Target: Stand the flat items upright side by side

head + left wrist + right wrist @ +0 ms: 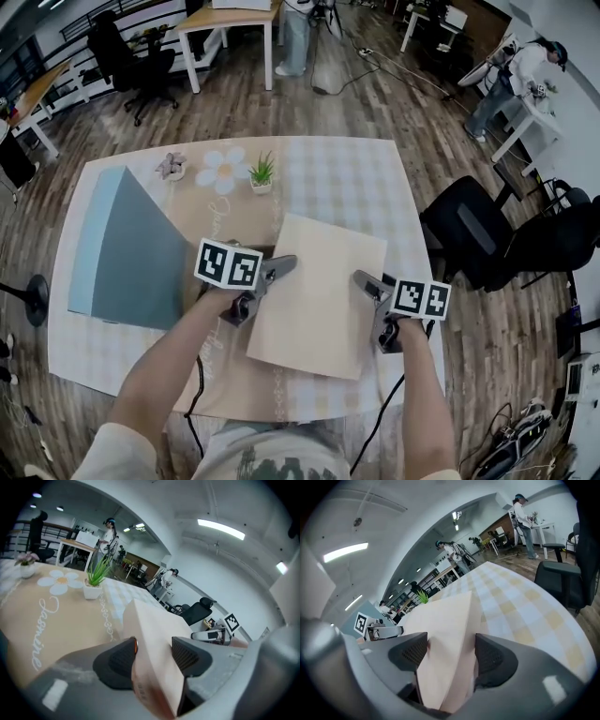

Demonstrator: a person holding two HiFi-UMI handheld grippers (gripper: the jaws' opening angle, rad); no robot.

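Observation:
A flat beige box (319,295) lies across the near middle of the table, and both grippers hold it by opposite edges. My left gripper (264,286) is shut on its left edge; in the left gripper view the box (150,630) fills the gap between the dark pads (119,660). My right gripper (373,309) is shut on the right edge, with the box (440,634) wedged between its pads (490,656). A larger grey-blue flat item (127,248) stands upright, leaning, at the table's left.
The table wears a chequered cloth (347,178) and a beige mat (220,211) printed with a daisy. A small green plant (262,175) and a pink flower pot (172,167) stand at the back. A black office chair (469,230) sits right of the table. People stand farther off.

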